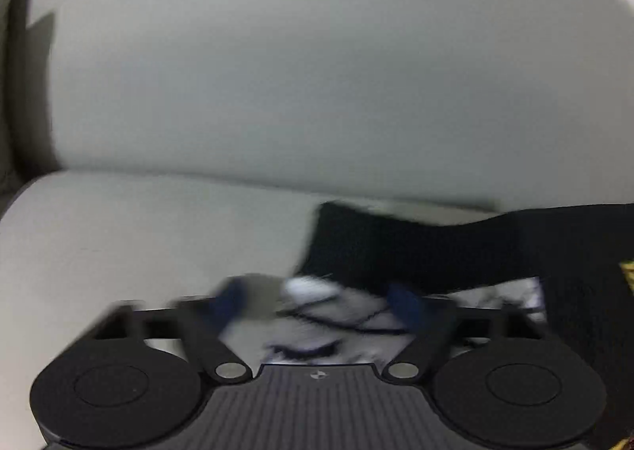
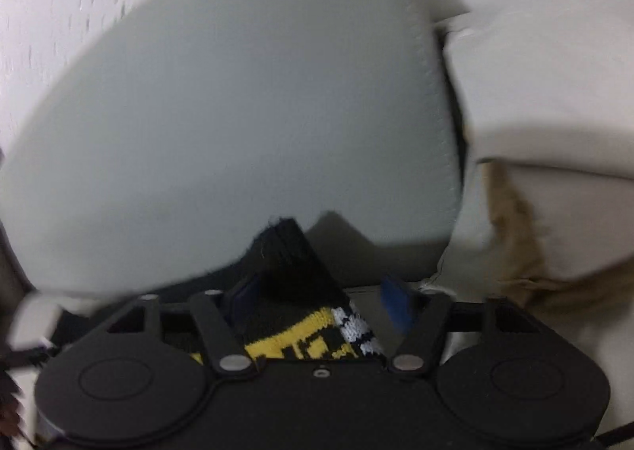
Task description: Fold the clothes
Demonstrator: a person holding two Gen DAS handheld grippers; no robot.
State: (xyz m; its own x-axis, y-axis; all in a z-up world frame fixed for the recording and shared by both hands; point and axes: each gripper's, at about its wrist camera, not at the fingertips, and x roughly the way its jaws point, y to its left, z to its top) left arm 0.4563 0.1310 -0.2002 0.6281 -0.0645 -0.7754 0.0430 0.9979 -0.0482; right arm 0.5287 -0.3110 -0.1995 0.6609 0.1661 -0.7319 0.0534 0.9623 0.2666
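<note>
At far left a bare pale sofa seat (image 1: 119, 236) lies open beside the black knit garment (image 1: 416, 247). The left gripper (image 1: 321, 301) stands spread over the garment's white printed part near its edge, pinching nothing. The right gripper (image 2: 321, 295) holds a black fold between spread pads; grip unclear. A tan cloth (image 2: 515, 247) hangs by the right armrest (image 2: 554, 93).

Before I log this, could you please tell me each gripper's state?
Left gripper: open, patterned cloth between its fingers.
Right gripper: black knit fold between fingers; grip cannot be told.
</note>
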